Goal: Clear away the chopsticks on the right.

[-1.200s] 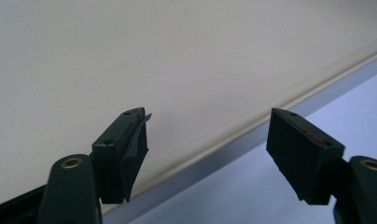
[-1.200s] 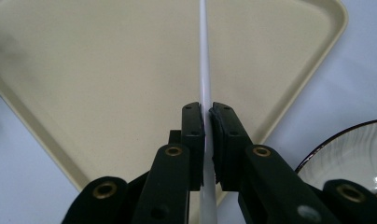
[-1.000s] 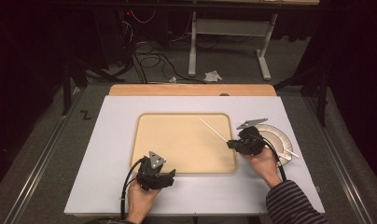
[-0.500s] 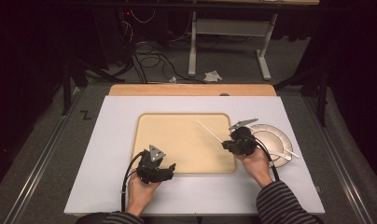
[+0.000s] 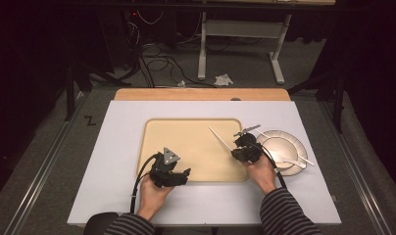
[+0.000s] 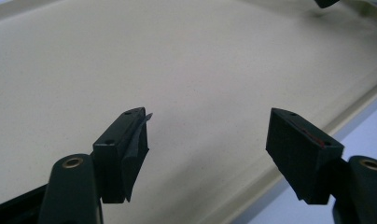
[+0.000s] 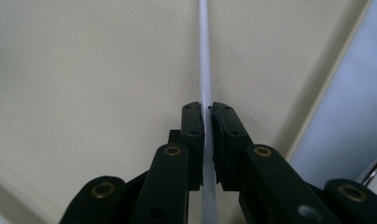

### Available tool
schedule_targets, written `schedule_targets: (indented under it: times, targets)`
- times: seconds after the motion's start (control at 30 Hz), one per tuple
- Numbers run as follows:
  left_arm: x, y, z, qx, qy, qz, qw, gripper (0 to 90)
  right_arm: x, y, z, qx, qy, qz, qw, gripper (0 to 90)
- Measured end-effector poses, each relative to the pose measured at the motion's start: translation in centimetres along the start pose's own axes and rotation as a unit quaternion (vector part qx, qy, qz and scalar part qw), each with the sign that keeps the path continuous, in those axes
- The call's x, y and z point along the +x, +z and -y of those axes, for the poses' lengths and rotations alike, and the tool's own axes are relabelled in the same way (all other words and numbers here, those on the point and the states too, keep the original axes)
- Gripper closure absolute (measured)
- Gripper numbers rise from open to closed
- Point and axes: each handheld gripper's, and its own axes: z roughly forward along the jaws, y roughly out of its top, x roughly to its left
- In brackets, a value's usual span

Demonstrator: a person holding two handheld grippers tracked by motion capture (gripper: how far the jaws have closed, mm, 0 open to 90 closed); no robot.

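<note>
High view: the left gripper (image 5: 186,172) sits over the near edge of the beige tray (image 5: 159,129), and the right gripper (image 5: 234,152) holds a thin white utensil (image 5: 219,138) over the tray's right side, just beside a plate (image 5: 299,142). Left gripper view: its 2 jaws are spread wide over the tray, nothing between them. Right gripper view: jaws pinched on the white utensil (image 7: 204,60).

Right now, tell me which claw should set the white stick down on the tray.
Right. The right claw is shut on the white stick over the tray; the left claw is open.
</note>
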Motion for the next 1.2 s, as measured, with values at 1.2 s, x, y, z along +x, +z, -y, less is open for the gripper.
schedule_targets:
  times: [1.2]
  targets:
    - [-0.7,1.3,-1.4,-0.003,0.027,0.022,0.9994,29.5,0.9,4.2,-0.8,0.059,0.015,0.065,0.996,81.3]
